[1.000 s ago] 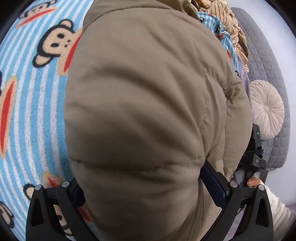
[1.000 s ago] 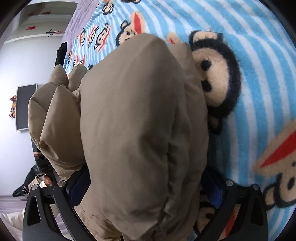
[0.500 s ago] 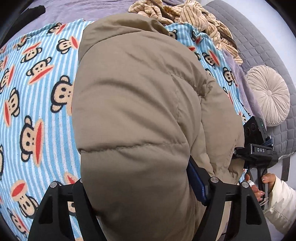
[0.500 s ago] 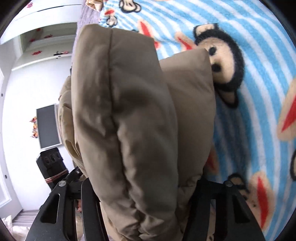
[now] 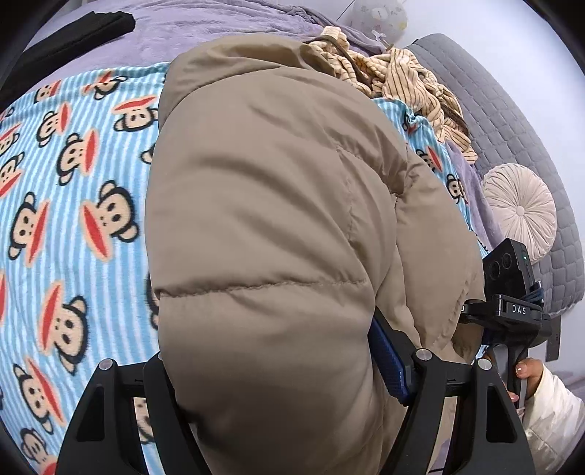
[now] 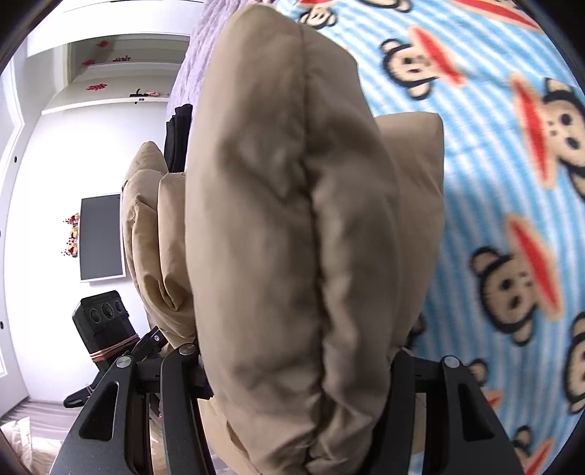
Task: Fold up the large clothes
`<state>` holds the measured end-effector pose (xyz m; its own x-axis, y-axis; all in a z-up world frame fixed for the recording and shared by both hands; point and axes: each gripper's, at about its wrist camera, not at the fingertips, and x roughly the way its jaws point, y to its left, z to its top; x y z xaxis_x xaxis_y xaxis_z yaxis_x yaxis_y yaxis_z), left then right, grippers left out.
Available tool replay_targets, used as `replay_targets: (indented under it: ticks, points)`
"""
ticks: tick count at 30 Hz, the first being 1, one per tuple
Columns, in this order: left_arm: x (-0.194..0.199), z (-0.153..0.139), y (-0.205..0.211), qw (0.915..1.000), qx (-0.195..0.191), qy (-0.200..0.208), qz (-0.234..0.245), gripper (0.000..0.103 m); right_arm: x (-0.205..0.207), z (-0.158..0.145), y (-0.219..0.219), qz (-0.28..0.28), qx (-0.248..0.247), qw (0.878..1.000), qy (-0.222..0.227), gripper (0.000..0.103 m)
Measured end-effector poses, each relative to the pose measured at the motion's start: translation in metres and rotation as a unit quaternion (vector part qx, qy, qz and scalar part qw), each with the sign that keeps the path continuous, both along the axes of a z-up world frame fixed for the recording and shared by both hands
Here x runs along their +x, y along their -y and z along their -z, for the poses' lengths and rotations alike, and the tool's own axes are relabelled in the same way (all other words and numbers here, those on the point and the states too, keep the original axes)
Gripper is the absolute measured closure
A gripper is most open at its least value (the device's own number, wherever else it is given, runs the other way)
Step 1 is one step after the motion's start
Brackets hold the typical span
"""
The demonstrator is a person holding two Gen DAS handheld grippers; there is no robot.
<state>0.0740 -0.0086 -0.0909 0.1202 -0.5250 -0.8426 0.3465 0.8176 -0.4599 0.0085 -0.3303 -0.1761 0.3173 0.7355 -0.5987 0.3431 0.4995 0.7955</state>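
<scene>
While both tongs, left (image 5: 278,380) and right (image 6: 292,369), clamp the puffy tan down jacket (image 5: 270,226), its slippery bulk might squeeze free.

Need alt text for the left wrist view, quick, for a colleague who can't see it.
The left gripper is clamped on a puffy tan jacket over a blue striped monkey-print blanket. The right gripper shows at right.

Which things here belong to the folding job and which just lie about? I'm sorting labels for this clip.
Part of the job:
- tan puffer jacket
- left gripper, shut on it
- right gripper, shut on it

Lying about:
- monkey-print blanket
- striped beige garment
- round cushion
- black cloth
- wall screen
</scene>
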Motion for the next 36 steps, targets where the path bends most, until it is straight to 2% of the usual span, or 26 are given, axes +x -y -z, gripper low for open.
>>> replay_targets:
  ticks: [6, 11, 14, 16, 21, 24, 28, 31, 33, 34, 35, 36]
  points:
    - [0.031, -0.007, -0.075, 0.9985, 0.042, 0.03, -0.017, 0.026, 0.024, -0.001, -0.075, 0.008, 0.007, 1.0, 0.008, 0.045]
    - [0.047, 0.013, -0.13, 0.9945, 0.073, 0.036, -0.065, 0.026, 0.058, 0.007, -0.126, -0.018, 0.003, 1.0, 0.011, 0.045]
    - [0.052, 0.037, -0.147, 0.9913, 0.087, 0.02, -0.096, 0.024, 0.077, 0.012, -0.143, -0.041, -0.008, 0.999, 0.008, 0.045]
    - [0.053, 0.048, -0.152, 0.9891, 0.09, 0.02, -0.115, 0.021, 0.093, 0.017, -0.151, -0.057, -0.032, 0.998, 0.0, 0.045]
    - [0.05, 0.06, -0.158, 0.9871, 0.097, 0.029, -0.124, 0.017, 0.104, 0.025, -0.153, -0.079, -0.082, 0.993, -0.027, 0.042]
    - [0.046, 0.056, -0.153, 0.9867, 0.101, 0.031, -0.124, 0.017, 0.098, 0.012, -0.149, -0.082, -0.129, 0.987, -0.041, 0.037]
    - [0.044, 0.053, -0.152, 0.9864, 0.101, 0.031, -0.125, 0.017, 0.085, -0.02, -0.141, -0.089, -0.212, 0.973, -0.024, 0.037]
    - [0.044, 0.054, -0.151, 0.9863, 0.103, 0.031, -0.126, 0.017, 0.078, -0.046, -0.132, -0.075, -0.251, 0.965, -0.007, 0.037]
    - [0.044, 0.054, -0.152, 0.9861, 0.104, 0.031, -0.126, 0.017, 0.067, -0.059, -0.127, -0.063, -0.258, 0.964, 0.006, 0.037]
    - [0.044, 0.055, -0.152, 0.9861, 0.104, 0.031, -0.126, 0.017, 0.062, -0.063, -0.125, -0.059, -0.258, 0.964, 0.013, 0.041]
    - [0.044, 0.055, -0.152, 0.986, 0.105, 0.031, -0.126, 0.017, 0.055, -0.072, -0.129, -0.057, -0.258, 0.964, 0.021, 0.052]
    - [0.044, 0.054, -0.152, 0.986, 0.105, 0.031, -0.126, 0.017, 0.048, -0.078, -0.127, -0.06, -0.259, 0.964, 0.028, 0.058]
